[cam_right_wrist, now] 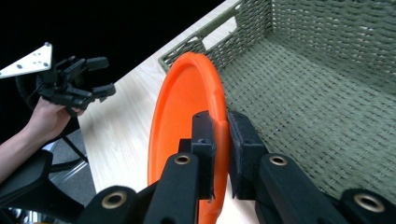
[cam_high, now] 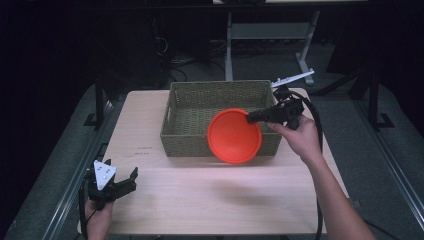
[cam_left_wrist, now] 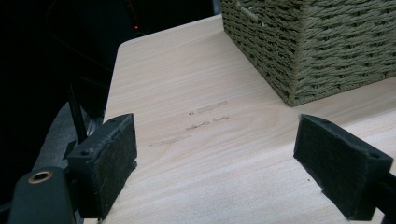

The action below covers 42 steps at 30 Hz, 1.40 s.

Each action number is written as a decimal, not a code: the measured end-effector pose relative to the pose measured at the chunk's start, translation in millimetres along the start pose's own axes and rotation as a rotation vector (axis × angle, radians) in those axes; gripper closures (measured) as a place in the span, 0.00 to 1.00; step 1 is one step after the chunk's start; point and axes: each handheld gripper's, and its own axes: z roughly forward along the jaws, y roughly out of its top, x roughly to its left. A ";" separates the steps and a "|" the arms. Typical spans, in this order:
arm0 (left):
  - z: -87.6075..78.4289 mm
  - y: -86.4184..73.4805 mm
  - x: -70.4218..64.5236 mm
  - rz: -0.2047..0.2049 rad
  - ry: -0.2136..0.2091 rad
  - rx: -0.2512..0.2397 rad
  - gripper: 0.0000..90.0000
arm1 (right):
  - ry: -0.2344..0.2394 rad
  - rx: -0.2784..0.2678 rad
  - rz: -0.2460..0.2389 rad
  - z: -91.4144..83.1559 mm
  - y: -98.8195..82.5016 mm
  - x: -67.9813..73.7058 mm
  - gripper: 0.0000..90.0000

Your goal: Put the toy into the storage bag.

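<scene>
High view: at centre frame the right gripper (cam_high: 252,118) is clamped on the rim of the orange plate (cam_high: 234,136), tilting it on edge over the woven basket (cam_high: 185,131), probably to clear its wall; the left gripper (cam_high: 131,178), lower left on the desk (cam_high: 200,195), stands apart and idle.

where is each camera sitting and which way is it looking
High view: above the person's side, looking forward and down on the table; both forearms, left tool, right tool.
Left gripper view: on the left tool, looking across the table at the basket.
Right gripper view: on the right tool, facing the basket, gripping the orange plate.
All share the basket.
</scene>
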 end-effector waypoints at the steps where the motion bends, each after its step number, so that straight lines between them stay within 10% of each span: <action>1: 0.0 -0.1 0.1 0.000 0.000 -0.001 0.14 | -0.003 -0.005 -0.002 0.6 1.9 -0.1 0.91; 42: -0.8 -1.0 1.9 -0.002 0.003 -0.006 0.14 | -0.066 -0.029 0.058 22.2 67.5 -33.0 0.91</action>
